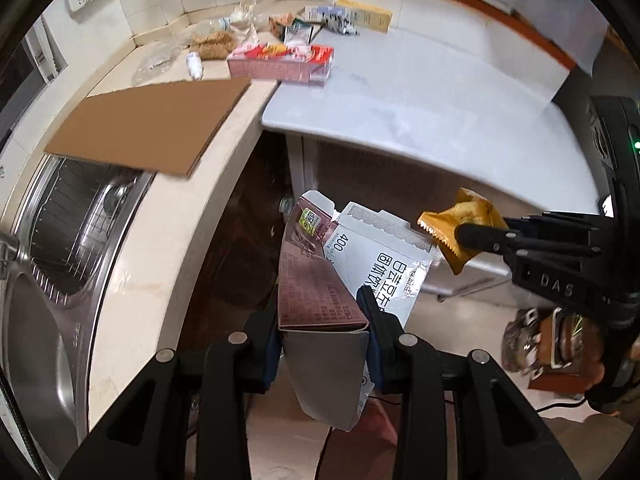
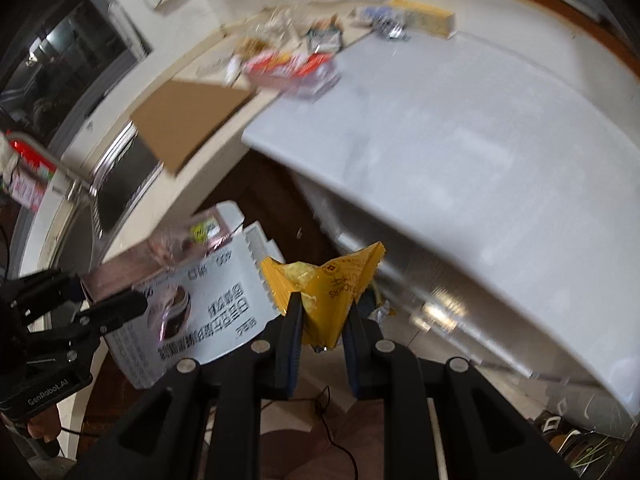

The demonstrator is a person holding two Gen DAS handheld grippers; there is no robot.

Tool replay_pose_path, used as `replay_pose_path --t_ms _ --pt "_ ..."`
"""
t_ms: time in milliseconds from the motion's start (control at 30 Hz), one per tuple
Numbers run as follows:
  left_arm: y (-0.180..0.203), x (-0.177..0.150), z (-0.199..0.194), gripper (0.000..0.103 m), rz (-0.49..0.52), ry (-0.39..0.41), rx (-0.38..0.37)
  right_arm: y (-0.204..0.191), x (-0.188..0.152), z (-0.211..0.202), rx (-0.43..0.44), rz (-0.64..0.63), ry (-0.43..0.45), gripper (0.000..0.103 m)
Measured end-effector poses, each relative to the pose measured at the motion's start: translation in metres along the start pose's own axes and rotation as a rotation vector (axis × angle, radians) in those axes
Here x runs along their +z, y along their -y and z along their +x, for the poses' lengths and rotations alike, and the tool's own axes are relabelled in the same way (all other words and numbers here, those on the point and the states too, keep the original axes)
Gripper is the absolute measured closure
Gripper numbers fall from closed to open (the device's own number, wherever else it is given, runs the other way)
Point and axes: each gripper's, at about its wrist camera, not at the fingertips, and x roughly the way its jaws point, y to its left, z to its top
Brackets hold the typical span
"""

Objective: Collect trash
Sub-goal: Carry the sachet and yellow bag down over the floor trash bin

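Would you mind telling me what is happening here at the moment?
A person is clearing rubbish with a pair of tongs in each hand. The left tongs grip a flattened pink and white carton, and the right tongs pinch a yellow snack wrapper, both held off the counter's edge. More packaging, including a pink box and a cardboard sheet, lies on the counter.

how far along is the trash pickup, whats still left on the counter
Partway. In hand: the left gripper is clamped on a flattened pink carton, and the right gripper pinches a yellow snack wrapper, both held off the counter. Left: a cardboard sheet, a pink box and a wrapper pile on the counter. No bin in view.
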Motion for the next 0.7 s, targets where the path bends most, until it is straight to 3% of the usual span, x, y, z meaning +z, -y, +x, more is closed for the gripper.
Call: replay_pose_path --t_ms 367,700 --pt "-0.009 -0.046 0.046 0.070 -0.038 -0.040 0.045 -0.015 -0.039 0.064 -0.009 0.015 -0.141 0.085" --pt "-0.019 -0.063 0.136 0.070 -0.107 -0.089 0.086 0.001 -0.049 0.156 -0.003 0.024 -0.264 0.085"
